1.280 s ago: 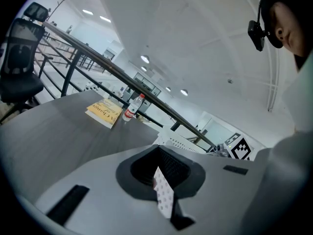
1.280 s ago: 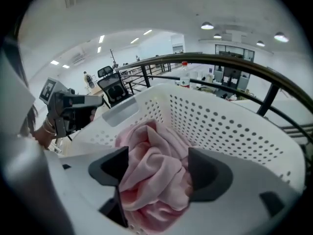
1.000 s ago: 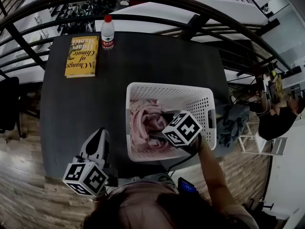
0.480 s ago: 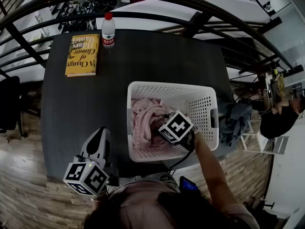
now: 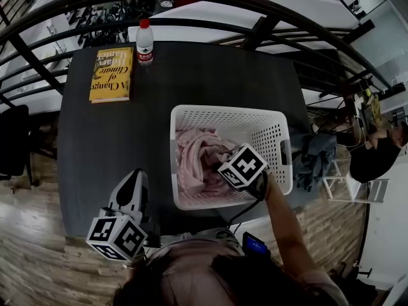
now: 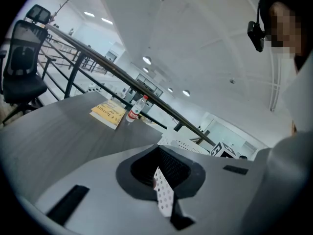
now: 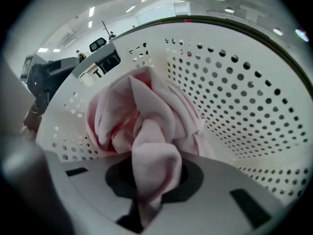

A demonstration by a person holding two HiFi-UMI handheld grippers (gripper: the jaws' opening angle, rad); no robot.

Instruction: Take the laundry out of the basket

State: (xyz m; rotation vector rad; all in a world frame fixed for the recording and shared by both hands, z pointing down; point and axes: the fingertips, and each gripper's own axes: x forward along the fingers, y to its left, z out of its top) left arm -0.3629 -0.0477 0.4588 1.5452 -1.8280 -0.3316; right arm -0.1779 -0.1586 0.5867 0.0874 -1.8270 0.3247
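Dark grey tabletop (image 5: 191, 81) carries a white perforated plastic basket (image 5: 223, 111) at four o'clock. The crumpled pink cloth (image 7: 142, 116) lies inside, not yet lifted out. The right gripper (image 7: 152, 180), jaws just closing, pinches a fold. The left gripper (image 6: 164, 192), jaws together and empty, waits at seven o'clock.

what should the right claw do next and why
Probably lift straight up. The right claw has just been closing and now pinches a fold of the pink garment, which lies inside the white basket, so raising it should draw the garment out.
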